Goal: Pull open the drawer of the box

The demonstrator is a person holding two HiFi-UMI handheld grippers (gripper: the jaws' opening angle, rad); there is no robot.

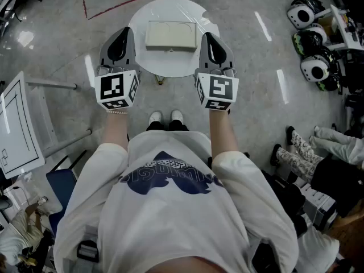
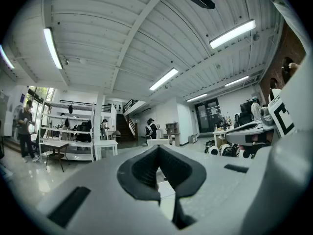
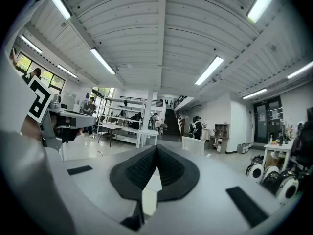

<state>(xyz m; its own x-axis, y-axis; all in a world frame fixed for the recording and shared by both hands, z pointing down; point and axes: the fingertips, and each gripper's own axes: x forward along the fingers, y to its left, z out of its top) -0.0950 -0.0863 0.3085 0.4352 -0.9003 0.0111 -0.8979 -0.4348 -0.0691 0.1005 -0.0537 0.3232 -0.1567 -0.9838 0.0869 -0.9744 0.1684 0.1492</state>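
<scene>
Currently both tools hover over the near side of a small round table (image 1: 136, 21), touching nothing. On the left gripper (image 1: 124, 36) the fingers are pressed together at the tips with nothing between them. Its own view shows the dark ribbed pads (image 2: 139, 173) meeting in a point, with only a sliver of gap lower down. The right gripper (image 1: 209, 40) is the same: its pads (image 3: 171, 173) meet tip to tip and hold nothing. The box (image 1: 170, 34) lies flat on the table, between the two sets of fingers and about level with the fingertips, near each but touching neither. It is beige, shallow and hard-edged, and it looks like a stiff shell that is probably light. The tabletop is glossy, so the whole box likely slides toward the person if the drawer is tugged without a brace. The drawer front is probably the thin strip on the side nearest the wrists. A speck at its middle may be a pull, but it is too small to tell. Best hold, as a judgement: one set of fingers braces the body of the box from the side or top, while the other spreads and pinches the pull or the lip of the drawer front, drawing straight back. Both sets of fingers have to part first. A light grip should do, since the risk is more tipping or skating than crushing.
</scene>
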